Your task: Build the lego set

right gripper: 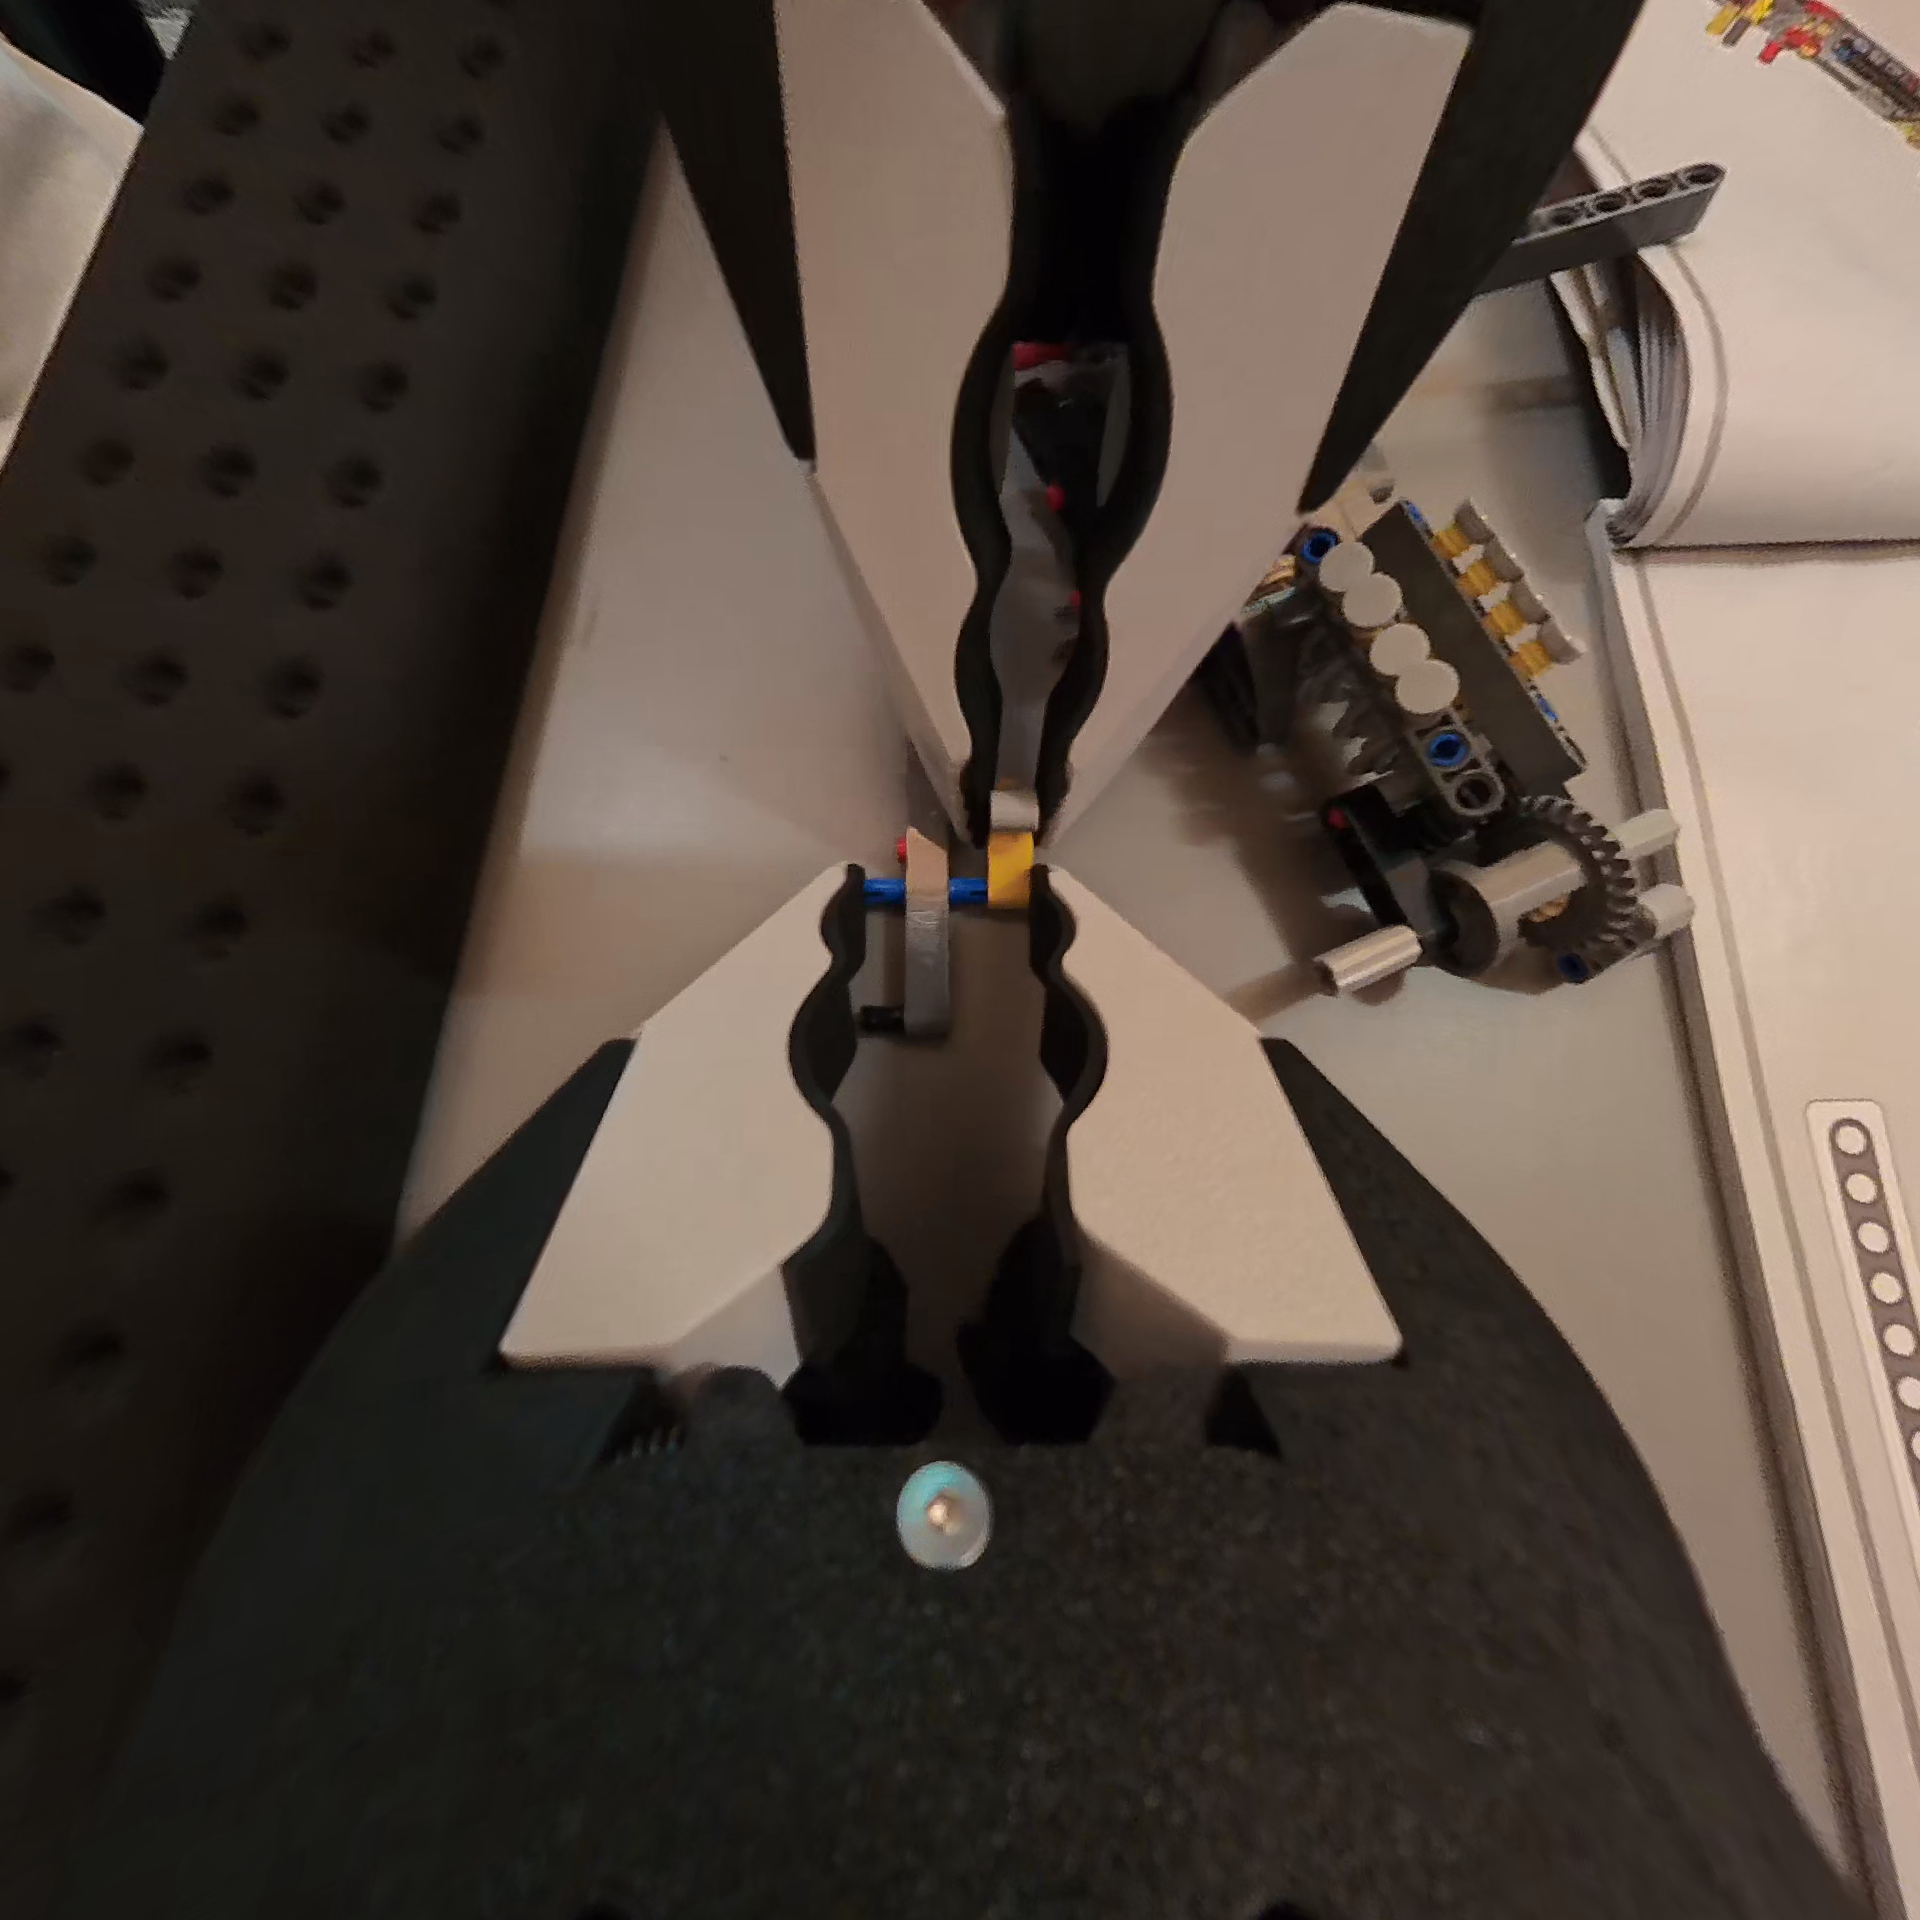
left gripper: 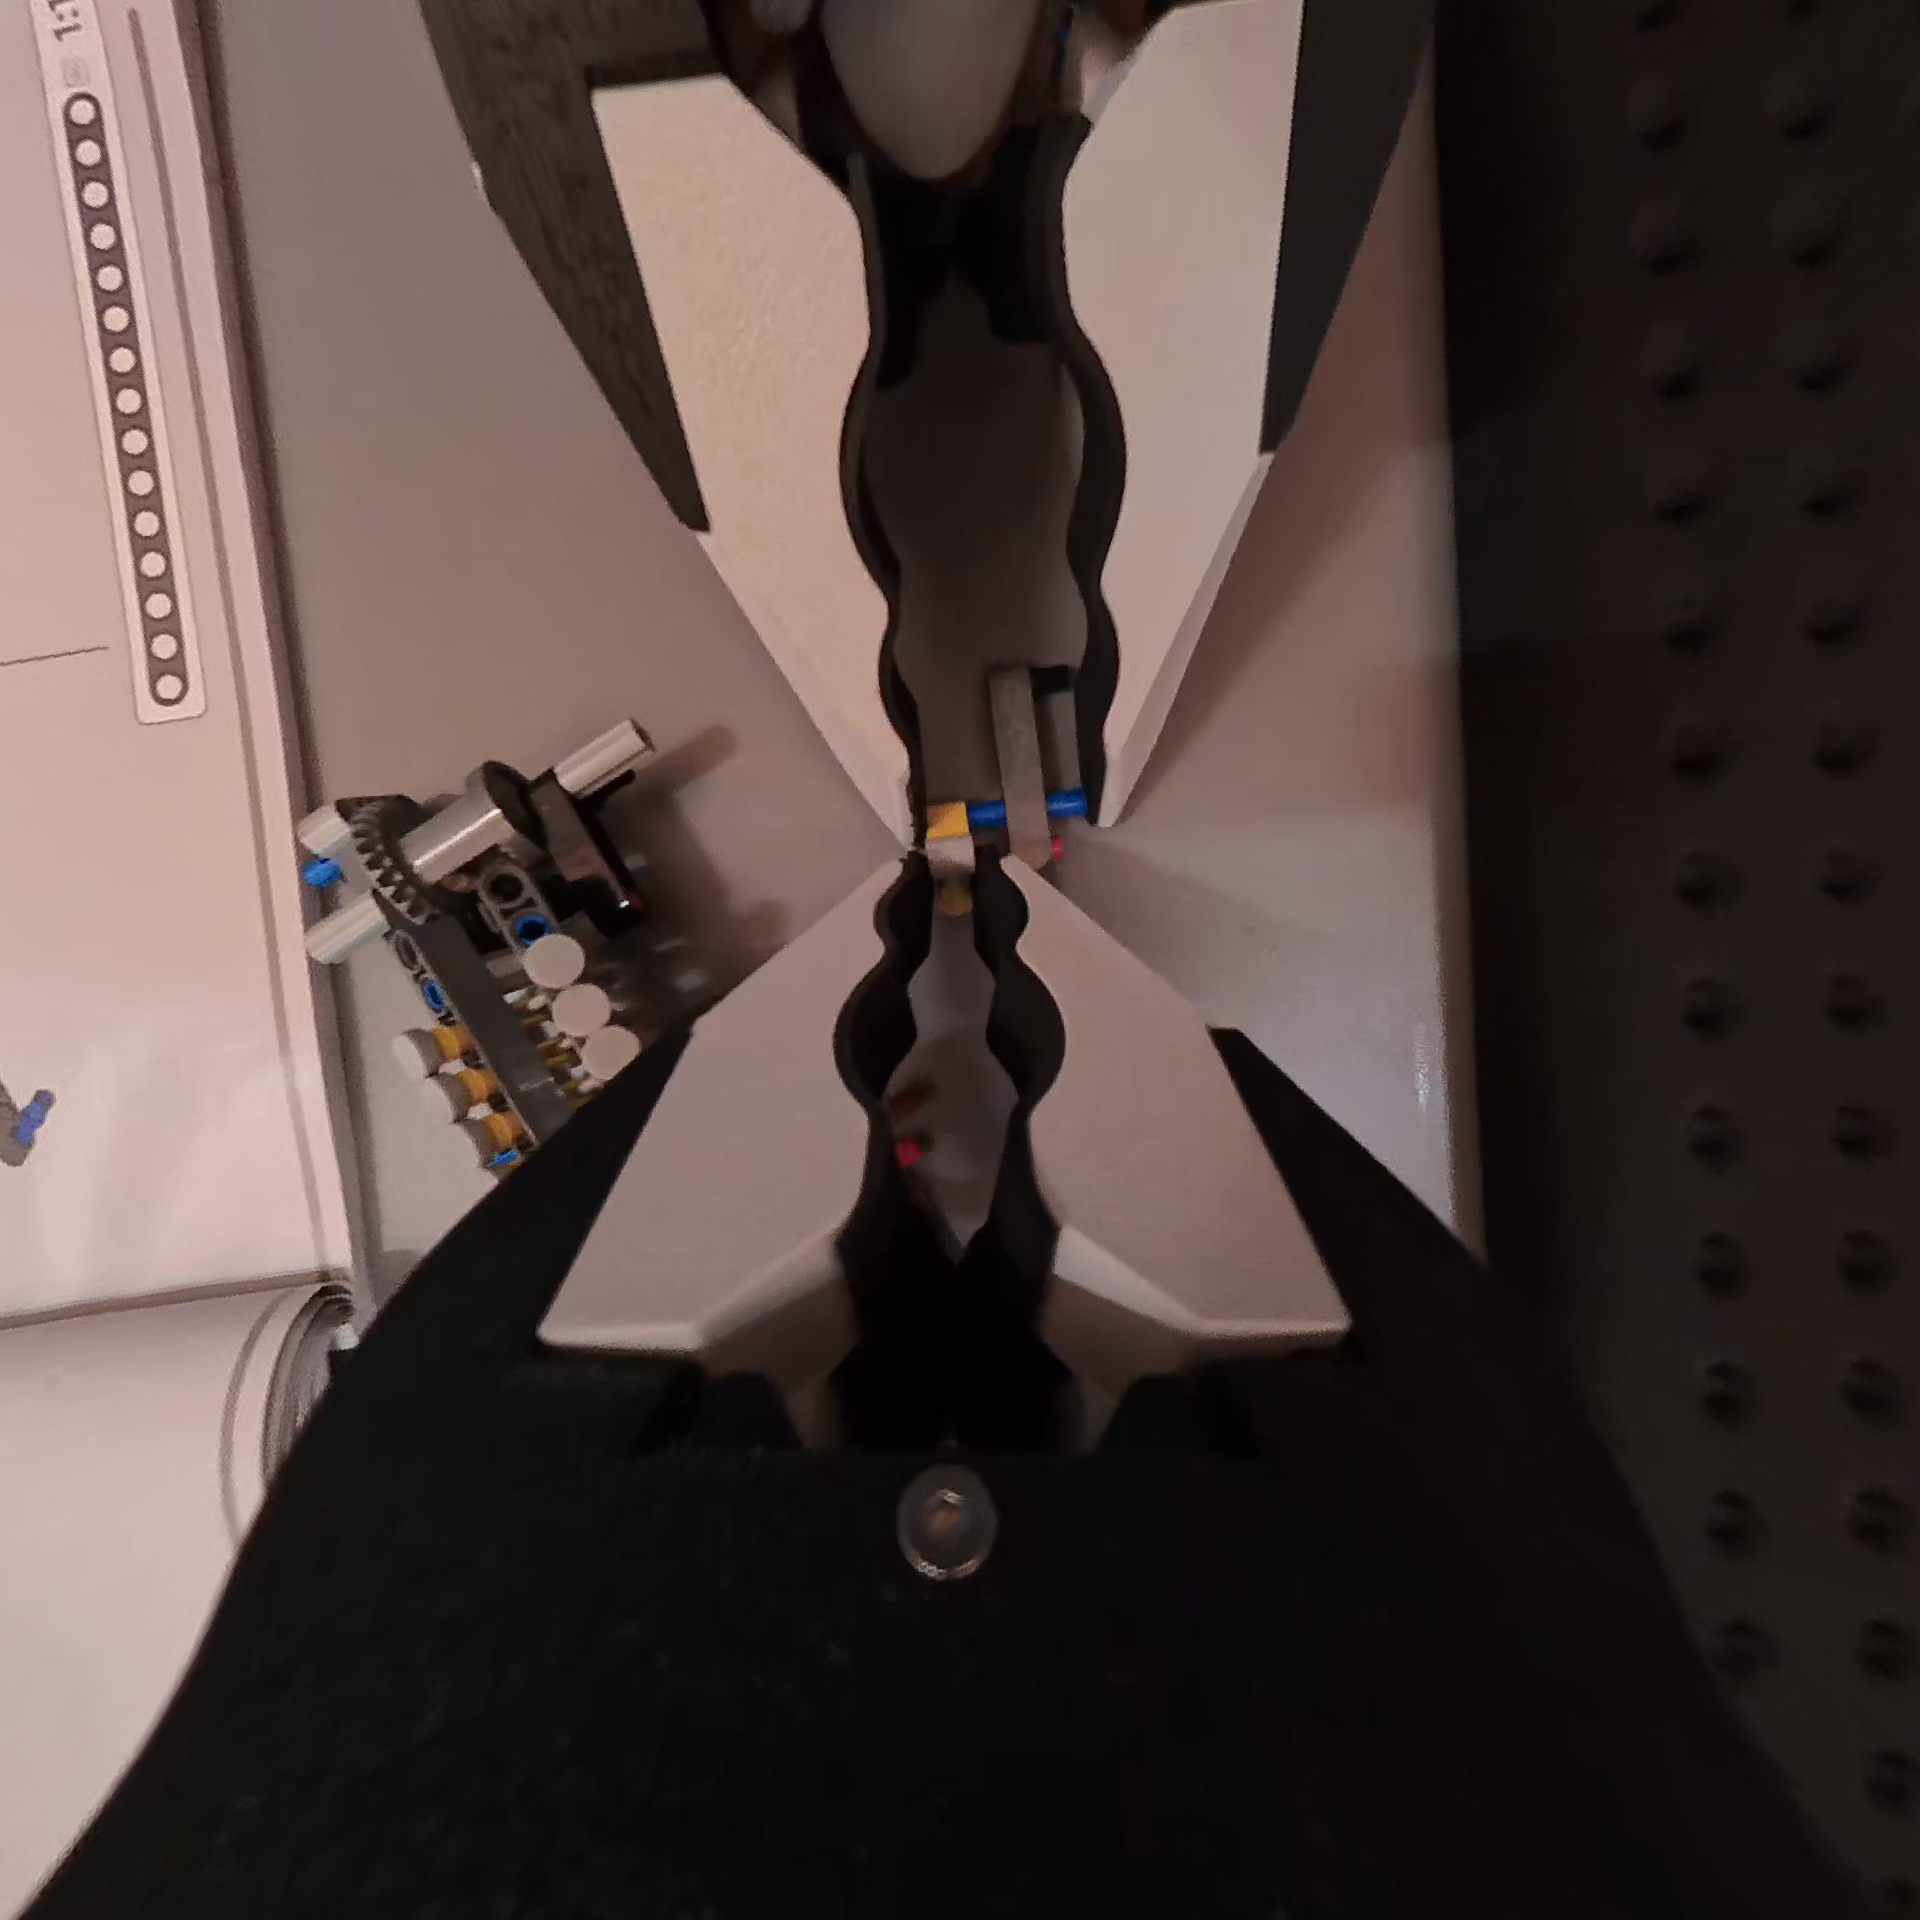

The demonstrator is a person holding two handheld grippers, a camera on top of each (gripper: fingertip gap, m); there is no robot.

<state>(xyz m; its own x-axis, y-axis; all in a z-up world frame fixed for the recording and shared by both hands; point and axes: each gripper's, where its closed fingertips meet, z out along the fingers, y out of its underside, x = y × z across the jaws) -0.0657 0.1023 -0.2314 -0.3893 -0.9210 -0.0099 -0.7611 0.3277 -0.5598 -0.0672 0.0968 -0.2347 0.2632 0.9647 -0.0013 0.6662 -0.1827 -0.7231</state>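
My left gripper [left gripper: 951, 873] pinches the yellow bush [left gripper: 951, 821]; right gripper [right gripper: 951, 894], at twelve o'clock, clamps the blue axle [right gripper: 883, 889] so they mate.

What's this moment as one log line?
left gripper: shut on grey piece | right gripper: shut on blue axle | built model: set aside

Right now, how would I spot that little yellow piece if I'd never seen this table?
Find the open booklet, then the gear model beside it. Next to that, two grippers meet tip to tip; the yellow piece sits right where they meet, threaded on a thin blue axle. It is the only yellow there, beside a grey beam.
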